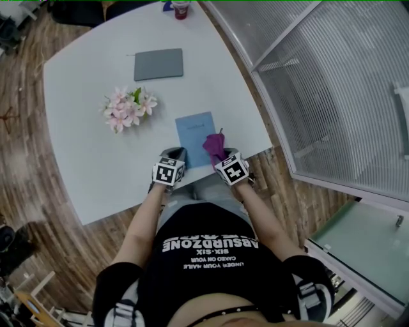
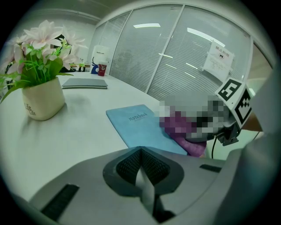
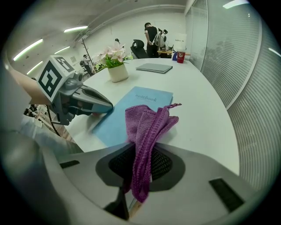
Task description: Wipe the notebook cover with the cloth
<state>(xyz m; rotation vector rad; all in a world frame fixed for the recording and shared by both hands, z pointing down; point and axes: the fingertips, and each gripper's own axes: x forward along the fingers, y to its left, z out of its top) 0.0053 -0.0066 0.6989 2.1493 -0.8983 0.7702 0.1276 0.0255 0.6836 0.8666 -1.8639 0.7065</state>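
Observation:
A light blue notebook (image 1: 195,129) lies flat near the front edge of the white table (image 1: 96,159), its cover facing up. My right gripper (image 1: 220,153) is shut on a purple cloth (image 1: 214,145), which hangs bunched over the notebook's near right part. In the right gripper view the cloth (image 3: 147,125) runs from between the jaws out above the notebook (image 3: 136,105). My left gripper (image 1: 176,154) is shut with nothing in it, its tip at the notebook's near left corner. The left gripper view shows the notebook (image 2: 134,123) just ahead of that gripper (image 2: 141,169).
A white pot of pink flowers (image 1: 128,108) stands left of the notebook. Farther back lie a grey closed laptop (image 1: 158,64) and a red cup (image 1: 181,9). A glass wall with blinds (image 1: 332,96) runs along the table's right side. A person (image 3: 151,33) stands far off.

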